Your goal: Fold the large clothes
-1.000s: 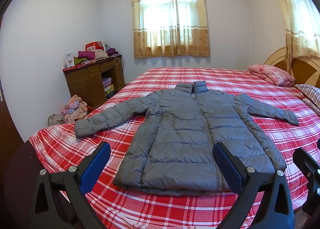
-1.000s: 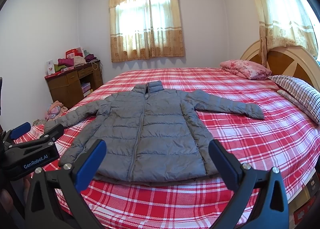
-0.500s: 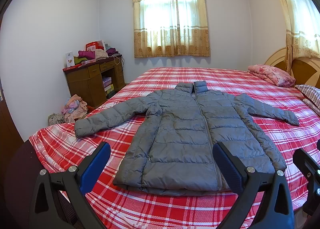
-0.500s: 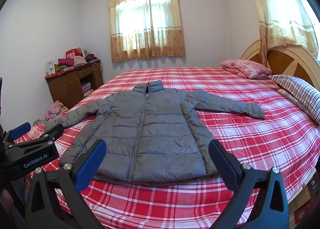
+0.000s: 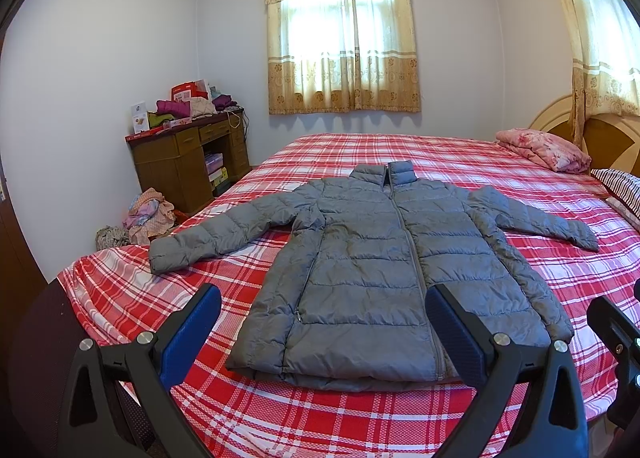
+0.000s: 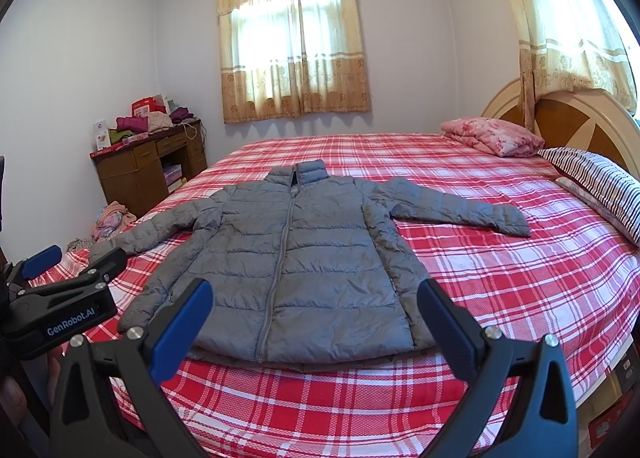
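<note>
Jacket [image 5: 372, 274] placement on the bed [image 5: 520, 169] is unchanged from the earlier frames: flat, zipped, sleeves spread toward 9 and 3 o'clock. Nearest, the left gripper [image 5: 320, 322] and right gripper [image 6: 316, 318] are held with fingers wide apart, gripping nothing. "GenRobot.AI" is read at 8 o'clock. A desk [image 6: 148, 169] is seen at 10 o'clock.

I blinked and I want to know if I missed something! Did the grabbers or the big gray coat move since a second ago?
Nothing visibly changed. The gray coat lies spread flat on the plaid bed, sleeves out, untouched. The left gripper and right gripper hover at its hem with jaws open, holding nothing.
</note>
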Tool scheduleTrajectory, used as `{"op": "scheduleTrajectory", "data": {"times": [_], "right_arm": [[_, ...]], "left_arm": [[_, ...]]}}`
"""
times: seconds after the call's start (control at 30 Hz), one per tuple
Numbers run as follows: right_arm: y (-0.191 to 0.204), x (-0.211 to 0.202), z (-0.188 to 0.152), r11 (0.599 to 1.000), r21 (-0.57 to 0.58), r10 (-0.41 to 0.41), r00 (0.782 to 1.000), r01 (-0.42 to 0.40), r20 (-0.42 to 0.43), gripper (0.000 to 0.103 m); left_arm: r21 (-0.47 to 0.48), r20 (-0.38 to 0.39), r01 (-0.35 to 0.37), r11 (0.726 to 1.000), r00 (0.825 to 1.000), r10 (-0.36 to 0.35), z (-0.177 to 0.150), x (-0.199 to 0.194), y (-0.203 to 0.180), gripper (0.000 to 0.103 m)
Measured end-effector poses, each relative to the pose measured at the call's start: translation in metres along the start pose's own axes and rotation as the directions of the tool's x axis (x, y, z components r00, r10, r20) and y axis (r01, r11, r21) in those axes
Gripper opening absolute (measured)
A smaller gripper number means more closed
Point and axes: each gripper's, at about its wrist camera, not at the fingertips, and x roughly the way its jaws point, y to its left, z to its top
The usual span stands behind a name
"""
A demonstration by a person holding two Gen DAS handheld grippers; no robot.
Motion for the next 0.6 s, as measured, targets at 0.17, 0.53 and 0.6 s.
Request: {"op": "scheduleTrajectory", "data": {"times": [0.17,0.53,0.6], "right_arm": [[0.0003,0.0003,-0.0007,1.000,0.000,0.000,1.000,0.000,-0.001,0.103],[0.0032,0.0025,-0.0085,1.000,0.005,0.002,1.000,-0.002,-0.004,0.103],[0.0024,0.0028,-0.0074,1.000,0.004,0.002,1.000,-0.002,-0.005,0.103]], "left_arm": [[-0.002,-0.002,0.000,1.000,1.000,0.000,-0.0011,0.0009,0.0013,0.102],[-0.003,-0.009,0.002,1.000,1.000,-0.002,-0.0041,0.0033,0.0026,0.102],[-0.004,-0.011,0.003,1.000,1.000,-0.003,-0.0052,0.0046,0.0026,0.102]]}}
